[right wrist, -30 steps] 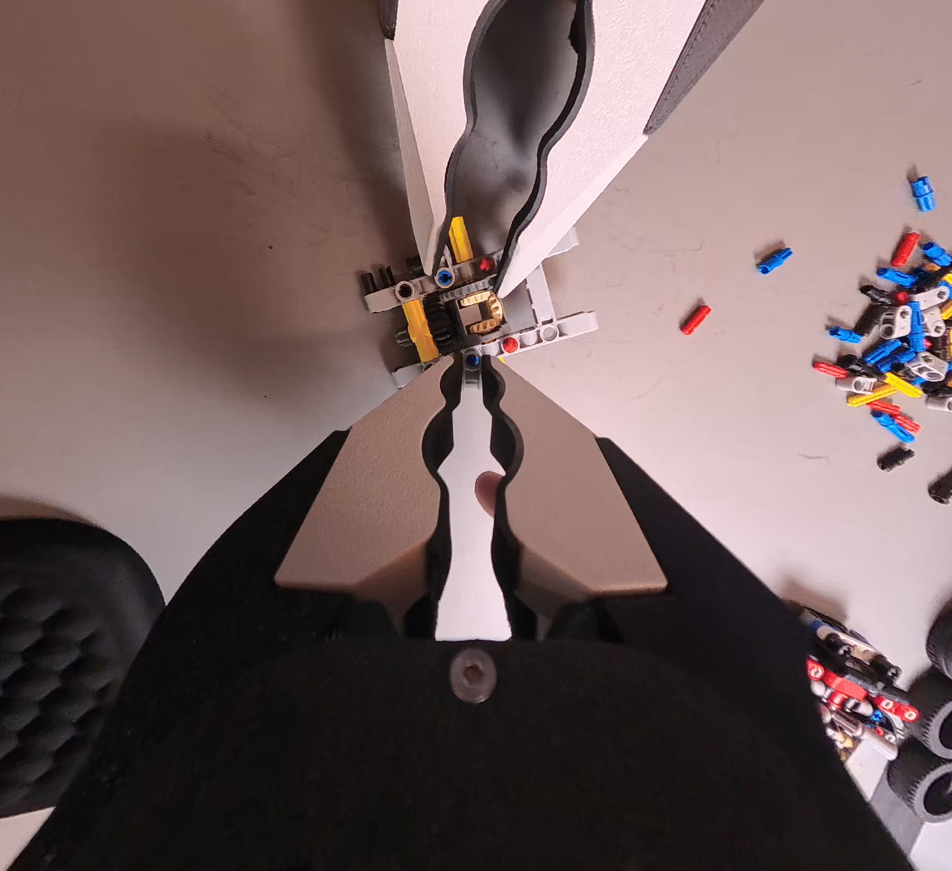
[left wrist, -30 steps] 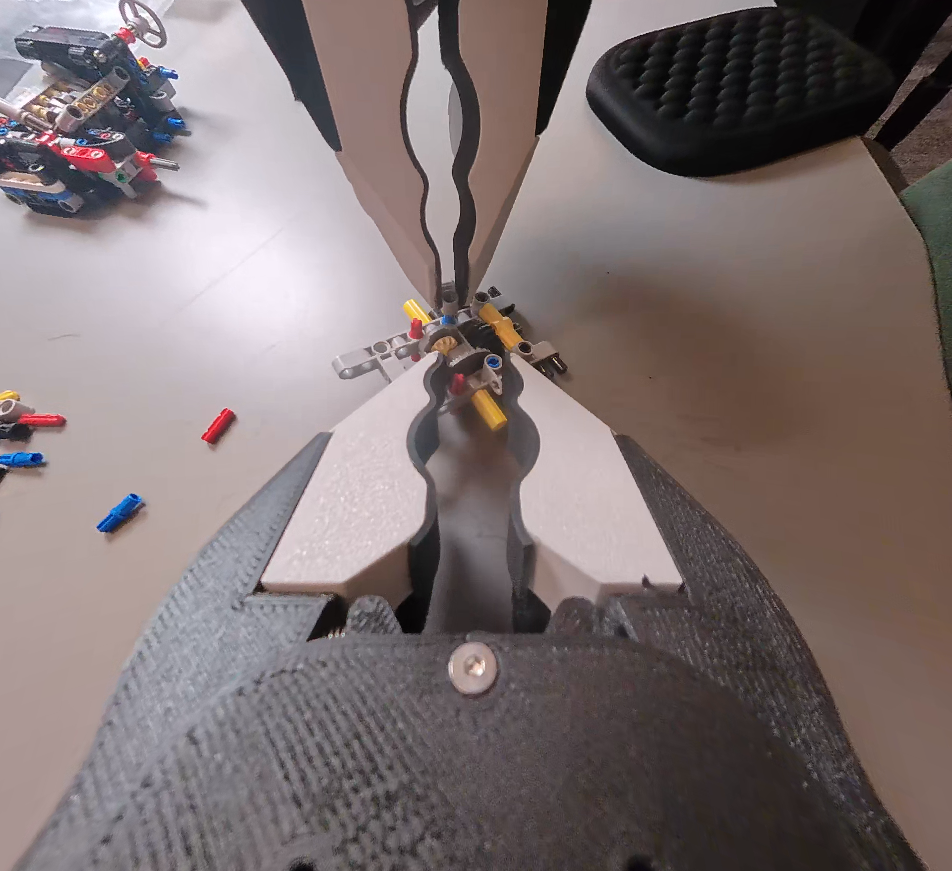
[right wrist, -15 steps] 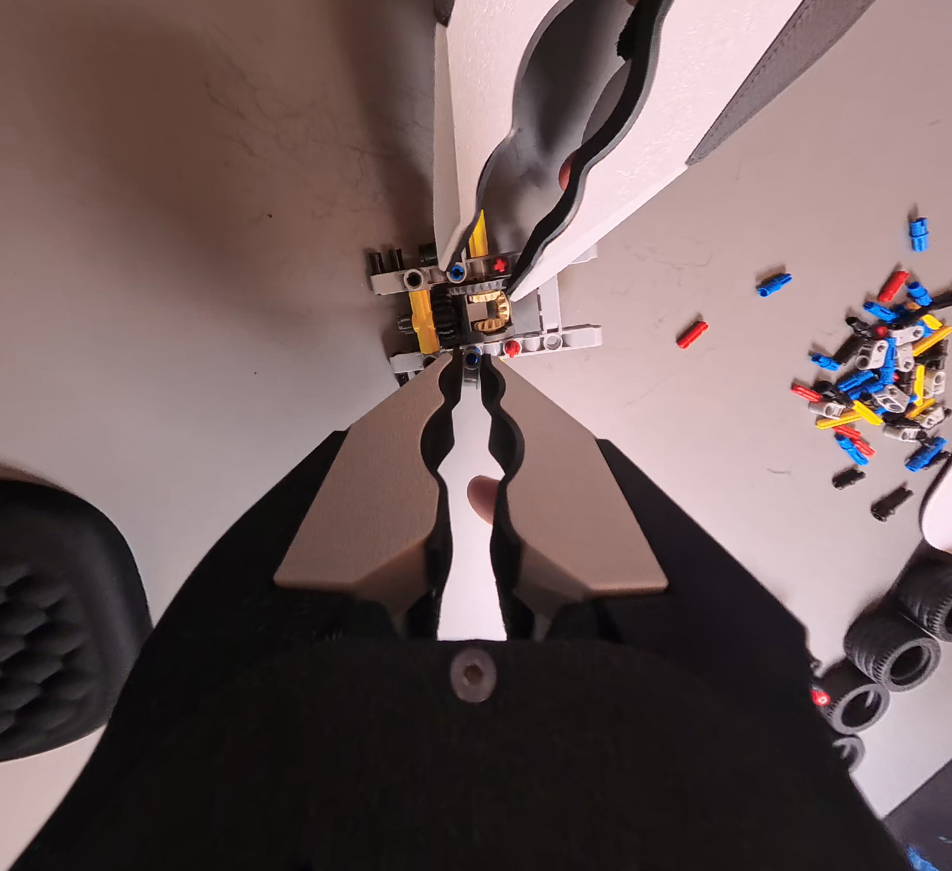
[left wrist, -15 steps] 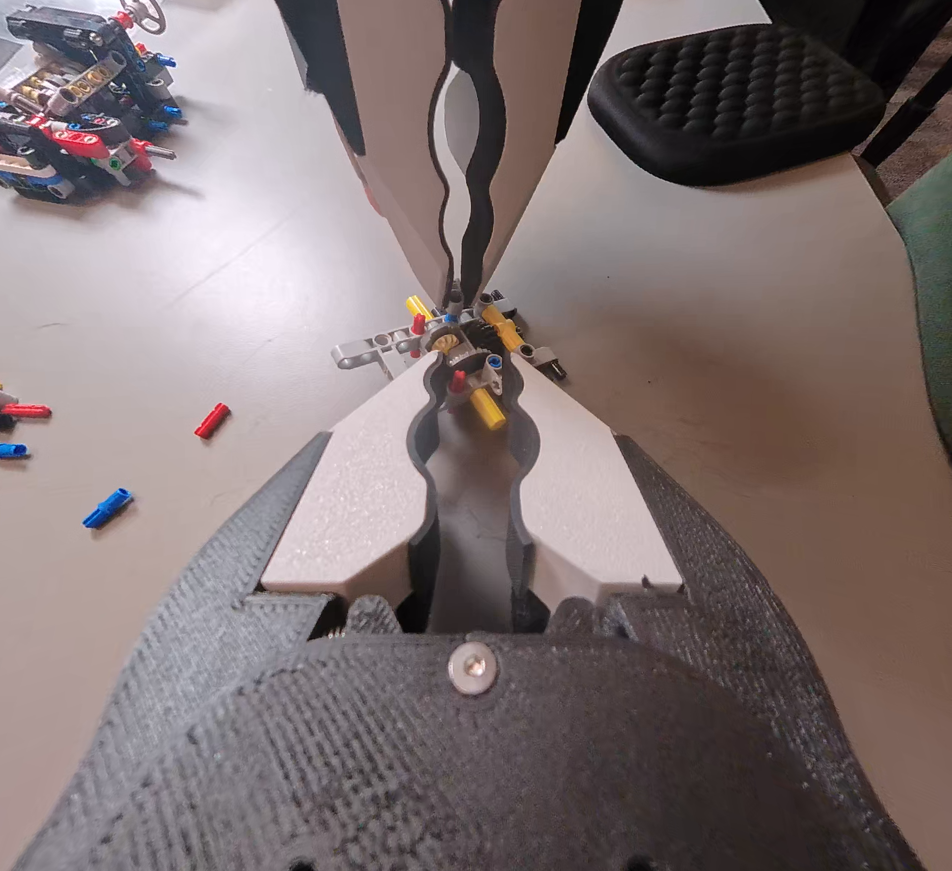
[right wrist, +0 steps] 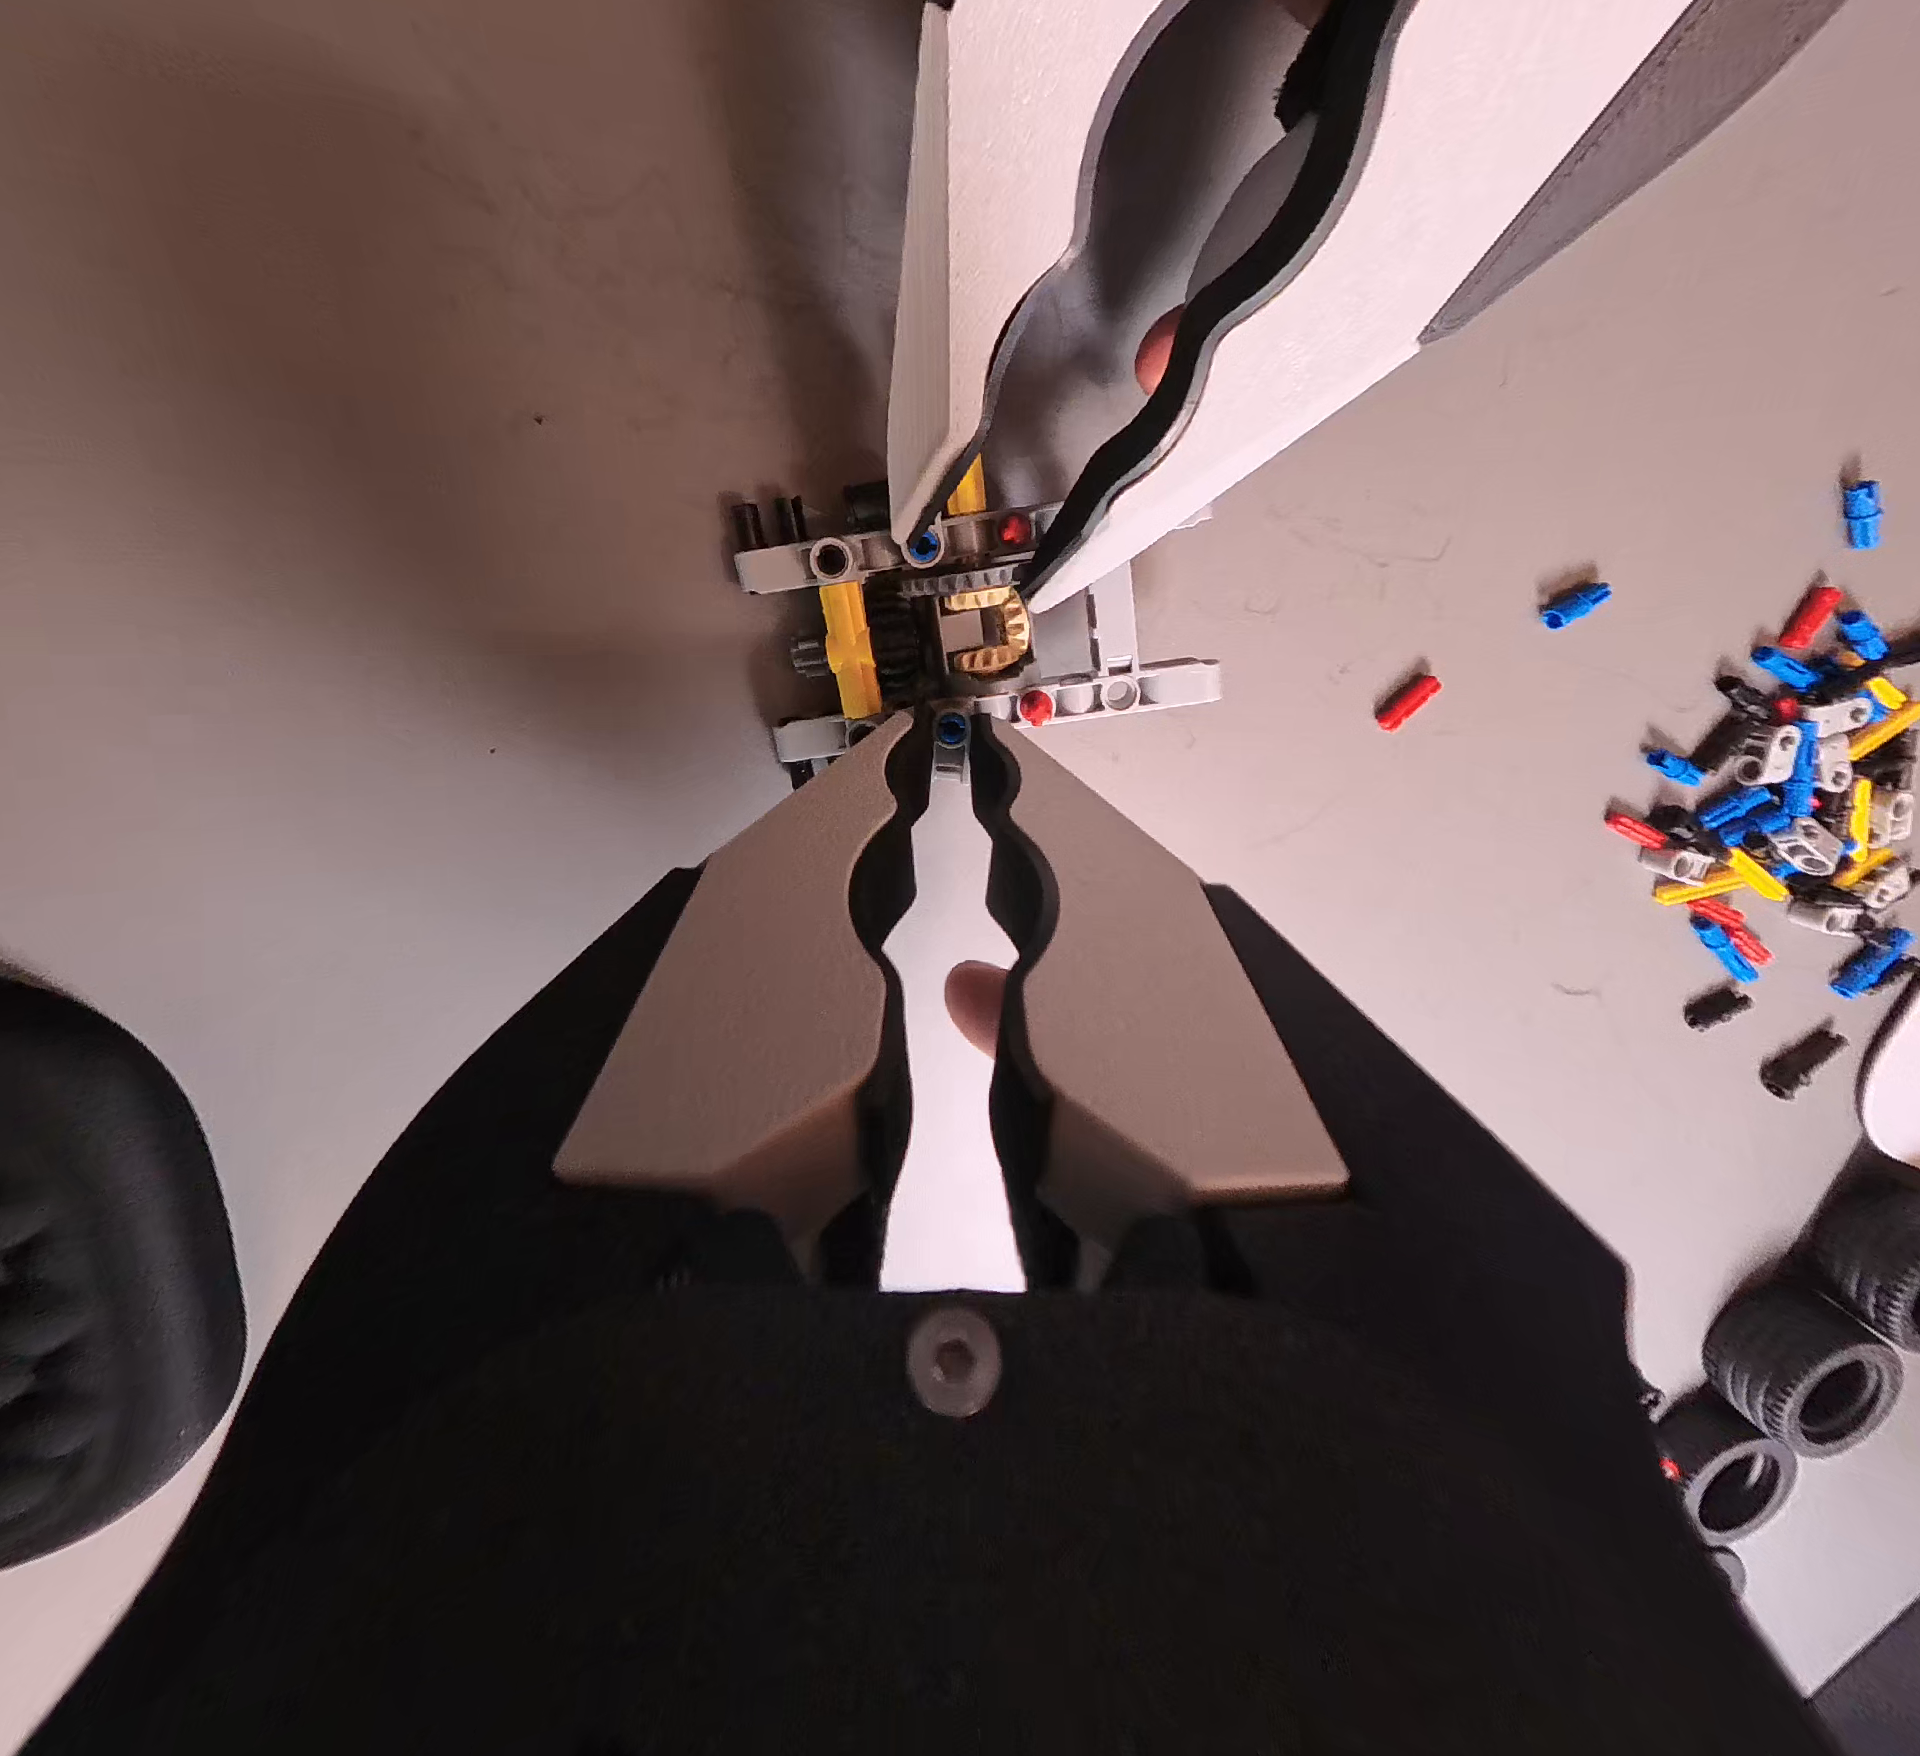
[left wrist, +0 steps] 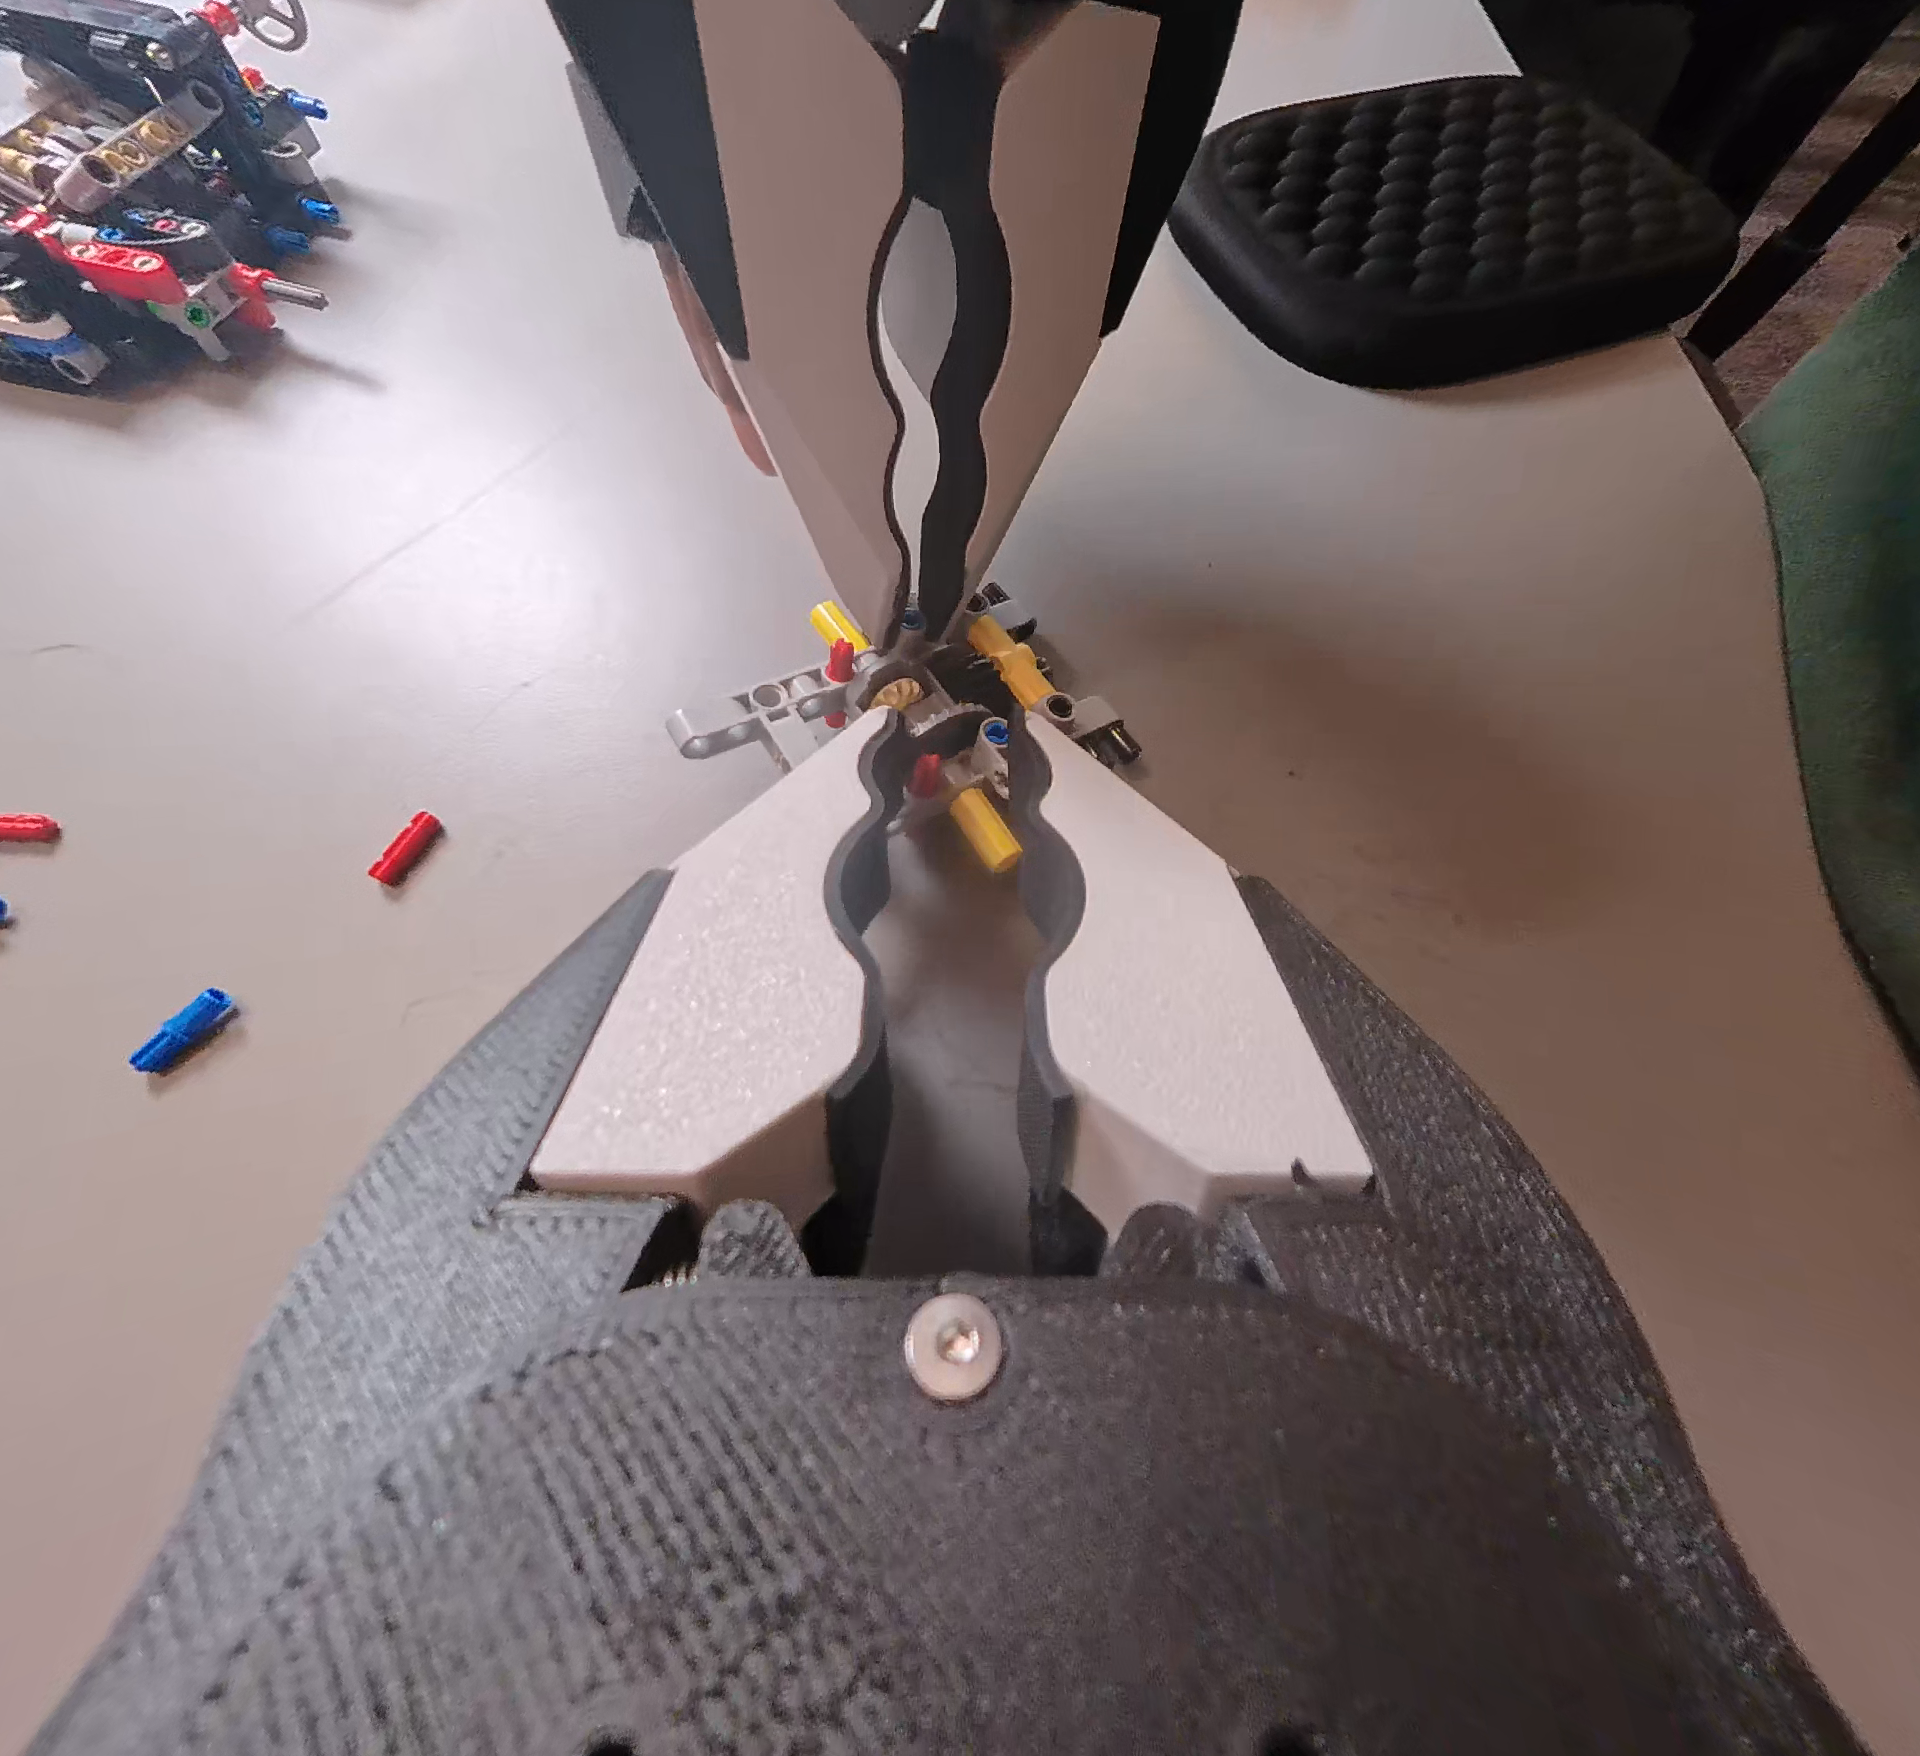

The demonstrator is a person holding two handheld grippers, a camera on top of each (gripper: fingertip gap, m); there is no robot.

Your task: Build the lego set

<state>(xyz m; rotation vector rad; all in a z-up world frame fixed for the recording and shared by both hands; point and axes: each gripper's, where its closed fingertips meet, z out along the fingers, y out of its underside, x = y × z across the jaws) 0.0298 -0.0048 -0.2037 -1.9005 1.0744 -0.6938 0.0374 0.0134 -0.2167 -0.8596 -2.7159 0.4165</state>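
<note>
The left gripper [left wrist: 948, 738] fills the near part of its own view: a dark body with a coarse woven, ribbed texture, a single metal screw at its middle, and two pale grainy wedge fingers edged with wavy dark rubber. Its tips are clenched on the near side of the small lego assembly [left wrist: 940, 719], which sits on the smooth pale surface [left wrist: 1351, 823]. The assembly is a hard plastic frame of grey holed beams with yellow axles, red and blue pins, a black toothed gear and a tan bevel gear at its heart.

From the far side the right gripper [left wrist: 914, 620] comes in tip to tip with the left one, its matching pale wedges and wavy black pads drawn nearly together around a thin grey connector with a blue pin [right wrist: 949, 745] at the frame's edge. In its own view it points steeply down at the surface, and a fingertip [right wrist: 971, 989] shows through the narrow slot between its pads.

To the left, loose short pins lie scattered: a red pin [left wrist: 405, 846] and a blue pin [left wrist: 183, 1029]. Farther left stands a partly built vehicle [left wrist: 135, 189] of black, red and blue beams with a grey steering wheel. Far right is a black dimpled cushion [left wrist: 1455, 220]. The right wrist view also shows a heap of small parts [right wrist: 1797, 833] and ribbed black tyres [right wrist: 1808, 1384].
</note>
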